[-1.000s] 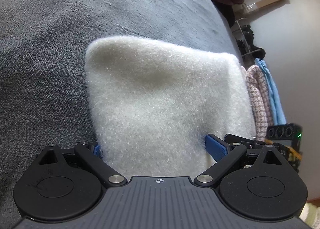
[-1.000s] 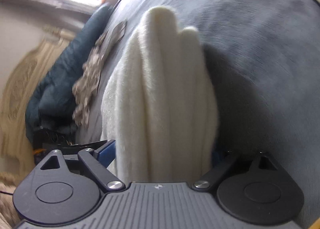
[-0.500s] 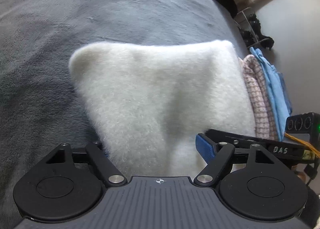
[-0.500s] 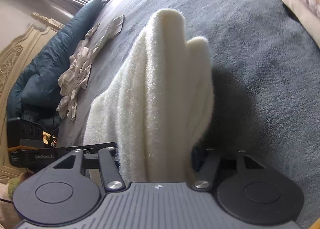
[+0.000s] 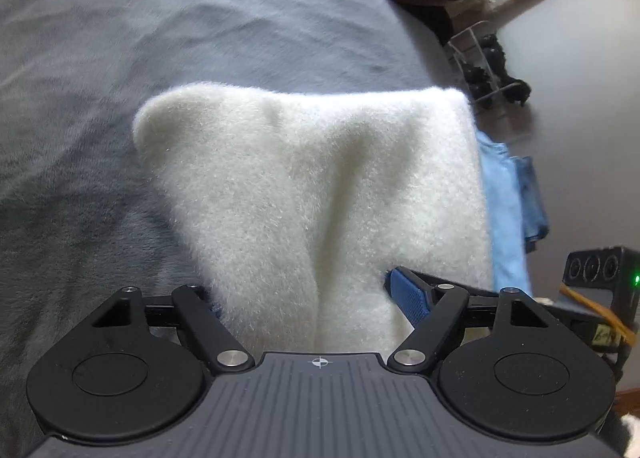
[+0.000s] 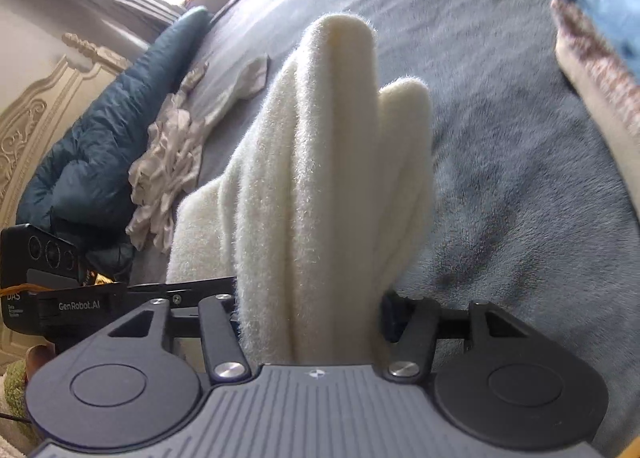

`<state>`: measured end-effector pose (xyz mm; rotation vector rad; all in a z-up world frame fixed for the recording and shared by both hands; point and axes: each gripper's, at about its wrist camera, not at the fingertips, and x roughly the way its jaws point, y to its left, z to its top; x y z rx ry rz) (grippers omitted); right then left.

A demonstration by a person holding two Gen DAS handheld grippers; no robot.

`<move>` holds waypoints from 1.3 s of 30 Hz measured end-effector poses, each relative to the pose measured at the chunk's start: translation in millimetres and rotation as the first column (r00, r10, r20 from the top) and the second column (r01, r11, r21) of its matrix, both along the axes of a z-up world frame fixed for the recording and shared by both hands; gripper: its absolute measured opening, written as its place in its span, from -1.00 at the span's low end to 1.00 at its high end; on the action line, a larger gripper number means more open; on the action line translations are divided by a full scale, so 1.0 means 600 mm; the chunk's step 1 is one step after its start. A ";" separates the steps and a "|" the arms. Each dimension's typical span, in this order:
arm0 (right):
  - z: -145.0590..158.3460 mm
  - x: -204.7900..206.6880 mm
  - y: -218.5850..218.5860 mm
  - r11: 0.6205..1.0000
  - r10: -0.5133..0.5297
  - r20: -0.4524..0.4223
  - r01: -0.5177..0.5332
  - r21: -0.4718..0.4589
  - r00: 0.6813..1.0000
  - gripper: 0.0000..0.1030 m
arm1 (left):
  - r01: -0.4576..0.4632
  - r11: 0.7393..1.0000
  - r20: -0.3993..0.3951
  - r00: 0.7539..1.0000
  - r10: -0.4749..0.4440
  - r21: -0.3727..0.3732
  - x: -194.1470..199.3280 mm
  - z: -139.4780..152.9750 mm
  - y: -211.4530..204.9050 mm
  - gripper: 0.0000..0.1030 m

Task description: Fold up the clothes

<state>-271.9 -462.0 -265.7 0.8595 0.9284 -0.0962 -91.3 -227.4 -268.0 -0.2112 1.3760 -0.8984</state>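
Note:
A thick, fluffy white folded garment (image 5: pixel 320 197) hangs lifted above the grey bed blanket (image 5: pixel 180 37), held between both grippers. My left gripper (image 5: pixel 308 298) is shut on its near edge; one blue pad (image 5: pixel 406 296) shows on the right, and the other finger is buried in the pile. In the right wrist view the same garment (image 6: pixel 320 177) appears edge-on as several stacked layers, and my right gripper (image 6: pixel 312 314) is shut around that bundle. The left gripper's body (image 6: pixel 60 298) is visible at that view's left edge.
Folded light-blue clothes (image 5: pixel 504 197) lie just beyond the garment's right edge, with a pink checked piece (image 6: pixel 600 69) beside them. A dark teal quilt (image 6: pixel 100 145) and a crumpled beige garment (image 6: pixel 172 161) lie near the headboard (image 6: pixel 32 125). A wire rack (image 5: pixel 480 57) stands on the floor.
Both grippers have carried the white garment higher and toward the folded stack at the bed's edge. The pink checked piece is now hidden behind it in the left wrist view.

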 end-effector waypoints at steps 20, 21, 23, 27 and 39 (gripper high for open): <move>0.242 -0.153 -0.166 0.976 -0.170 0.094 0.181 -0.119 0.981 0.15 | 0.158 0.980 0.082 0.985 -0.149 -0.119 -0.088 0.196 -0.251 0.50; 0.247 -0.157 -0.187 0.976 -0.169 0.098 0.180 -0.123 0.981 0.15 | 0.152 0.981 0.081 0.986 -0.143 -0.120 -0.094 0.196 -0.274 0.50; 0.249 -0.168 -0.236 0.977 -0.160 0.105 0.173 -0.126 0.981 0.15 | 0.135 0.984 0.075 0.989 -0.127 -0.115 -0.104 0.193 -0.323 0.50; 0.235 -0.183 -0.340 0.985 -0.122 0.103 0.133 -0.107 0.987 0.15 | 0.102 0.989 0.065 0.993 -0.095 -0.106 -0.125 0.186 -0.420 0.50; 0.122 -0.202 -0.563 0.998 -0.055 0.015 0.055 -0.007 0.998 0.15 | 0.094 0.995 -0.003 0.996 -0.094 0.022 -0.129 0.108 -0.603 0.48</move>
